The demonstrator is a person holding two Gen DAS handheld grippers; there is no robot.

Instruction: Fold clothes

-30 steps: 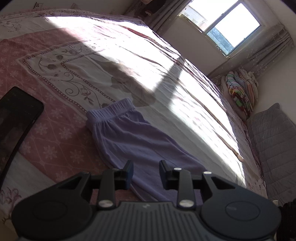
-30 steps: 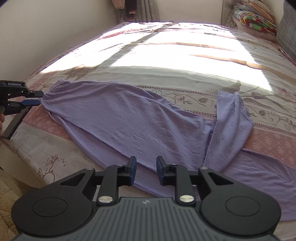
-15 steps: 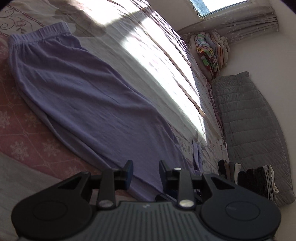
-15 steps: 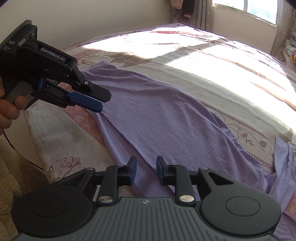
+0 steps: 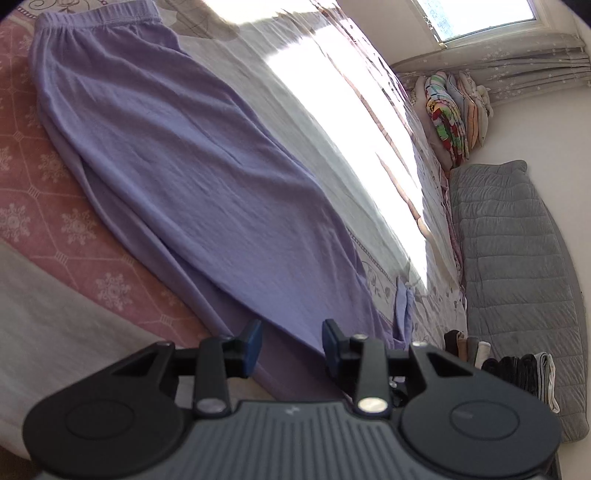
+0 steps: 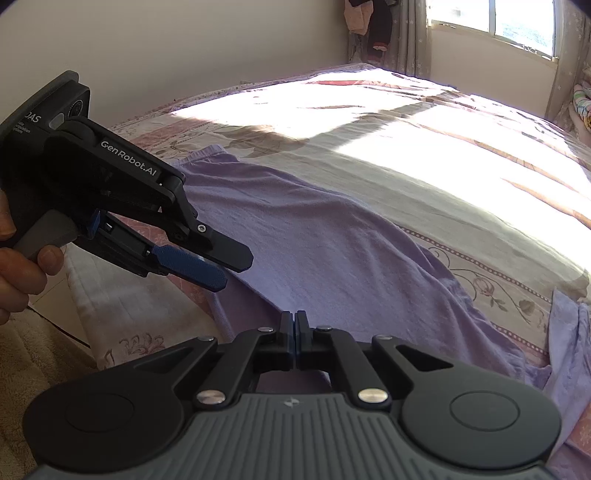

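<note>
Purple trousers (image 5: 192,177) on bed (image 6: 424,122), left gripper (image 5: 291,345) jaws apart, right gripper (image 6: 295,325) together, perhaps pinching fabric.

The trousers (image 5: 192,177) are thin, matt lilac cloth, finely creased. The bedsheet (image 5: 55,236) is printed woven cloth. The quilt (image 5: 517,266) is grey, stitched and padded. Both grippers are matt black plastic with ribbed grey housings, bright metal screws and textured blue pads (image 6: 192,267).

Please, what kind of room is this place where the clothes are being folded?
Most likely a bedroom in a home. Purple trousers lie spread on a wide bed with a flowered sheet, folded blankets are stacked by the wall, and a curtained window lets in strong sun.
</note>
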